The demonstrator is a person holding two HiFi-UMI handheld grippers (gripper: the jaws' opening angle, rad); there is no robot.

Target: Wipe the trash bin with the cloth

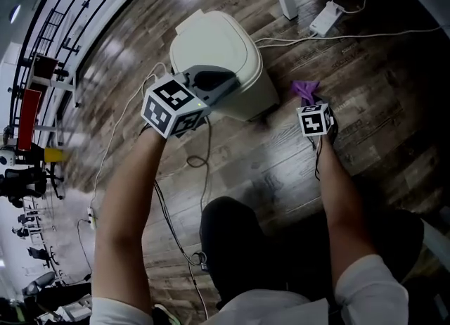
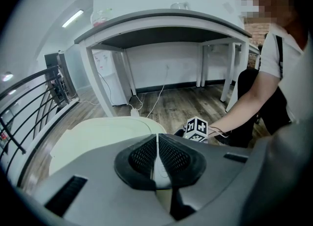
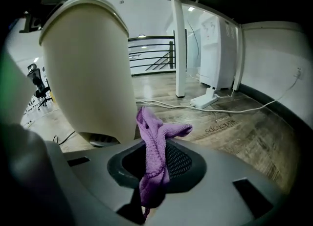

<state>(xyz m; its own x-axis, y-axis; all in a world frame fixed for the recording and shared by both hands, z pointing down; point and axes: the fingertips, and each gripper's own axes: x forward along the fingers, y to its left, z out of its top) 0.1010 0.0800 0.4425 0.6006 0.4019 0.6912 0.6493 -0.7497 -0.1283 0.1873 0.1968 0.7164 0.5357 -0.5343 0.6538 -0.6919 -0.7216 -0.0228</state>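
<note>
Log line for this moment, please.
left gripper: shut, empty, above trash bin | right gripper: shut on purple cloth, beside bin

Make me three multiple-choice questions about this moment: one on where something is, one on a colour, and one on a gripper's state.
1. Where does the trash bin stand?
A. on the wooden floor
B. on a desk
C. on a chair

2. What colour is the cloth?
A. green
B. purple
C. yellow

3. What state is the left gripper in?
A. shut on the cloth
B. wide open
C. shut and empty

Answers:
1 A: the head view shows floor planks all round the bin.
2 B: the cloth hangs purple from the right gripper.
3 C: the jaws meet with nothing between them.
</note>
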